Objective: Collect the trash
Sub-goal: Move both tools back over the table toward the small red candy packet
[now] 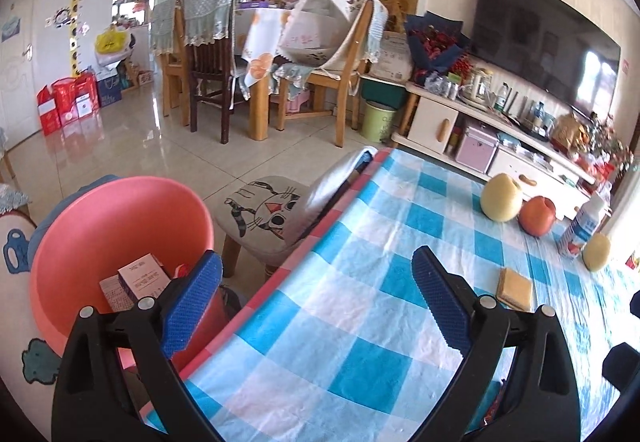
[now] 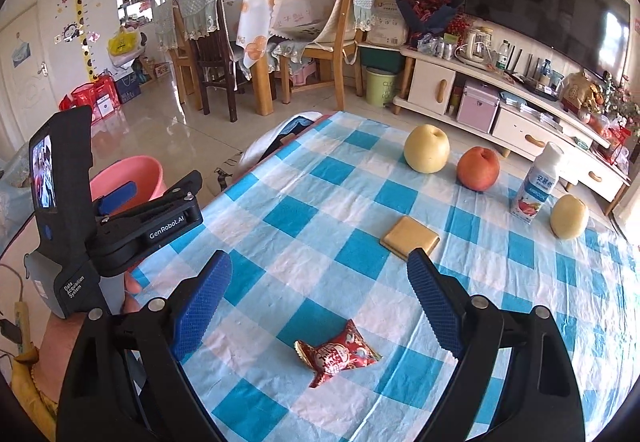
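With boxes already in the pink bin [image 1: 120, 226] beside the desk [image 2: 320, 201], both the left gripper [image 1: 316, 282] and right gripper [image 2: 320, 286] are released and empty, so the next move looks like closing the right one on the red candy wrapper [image 2: 336, 356] lying just ahead.

a family home's living and dining room. dining chairs [image 2: 208, 53] stand at twelve o'clock, a television [image 2: 548, 1] at two. a giraffe height chart [image 2: 82, 21] hangs at ten o'clock.

A crinkled red candy wrapper [image 2: 336, 358] with white and gold print lies flat on the blue-and-white checked tablecloth [image 2: 328, 209], a flat golden square packet [image 2: 410, 238] rests farther up the cloth, and beside the table a pink bin [image 1: 116, 234] holds a small pale box [image 1: 144, 276] and papers.
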A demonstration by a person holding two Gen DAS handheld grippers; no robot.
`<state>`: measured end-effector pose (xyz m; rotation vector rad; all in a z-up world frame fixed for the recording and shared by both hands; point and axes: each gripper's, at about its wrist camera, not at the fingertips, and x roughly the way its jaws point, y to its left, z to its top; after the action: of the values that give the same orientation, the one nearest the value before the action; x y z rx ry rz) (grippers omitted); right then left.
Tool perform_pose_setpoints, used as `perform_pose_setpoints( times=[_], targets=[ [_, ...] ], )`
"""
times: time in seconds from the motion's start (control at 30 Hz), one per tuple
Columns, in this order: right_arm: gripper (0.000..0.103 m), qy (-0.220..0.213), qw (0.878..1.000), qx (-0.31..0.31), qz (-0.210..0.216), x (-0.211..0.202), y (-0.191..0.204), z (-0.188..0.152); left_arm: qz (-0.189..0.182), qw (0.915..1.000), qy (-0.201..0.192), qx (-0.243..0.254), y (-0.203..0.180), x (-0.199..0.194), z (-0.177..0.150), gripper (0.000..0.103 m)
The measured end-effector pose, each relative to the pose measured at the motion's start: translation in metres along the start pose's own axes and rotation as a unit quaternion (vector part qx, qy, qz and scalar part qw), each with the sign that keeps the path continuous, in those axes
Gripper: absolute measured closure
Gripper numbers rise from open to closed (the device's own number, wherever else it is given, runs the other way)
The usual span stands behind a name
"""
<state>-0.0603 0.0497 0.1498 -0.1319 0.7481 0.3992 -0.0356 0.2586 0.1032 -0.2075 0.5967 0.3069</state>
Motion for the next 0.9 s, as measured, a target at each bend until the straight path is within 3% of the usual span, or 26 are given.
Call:
perform_pose_setpoints(
  times=[0.7, 0.9],
  targets=[
    [0.014, 0.004, 0.996, 0.080, -0.035, -0.015, -0.092, -0.023, -0.065, 0.9910, 0.036, 0.111, -0.083, -0.001, -0.028, 0.007],
    [0.014, 0.008, 0.994, 0.099, -0.045, -0.016, -0.112, -0.026, -0.110, 0.9855, 0.055, 0.118, -0.095, -0.003, -0.032, 0.007]
  ],
)
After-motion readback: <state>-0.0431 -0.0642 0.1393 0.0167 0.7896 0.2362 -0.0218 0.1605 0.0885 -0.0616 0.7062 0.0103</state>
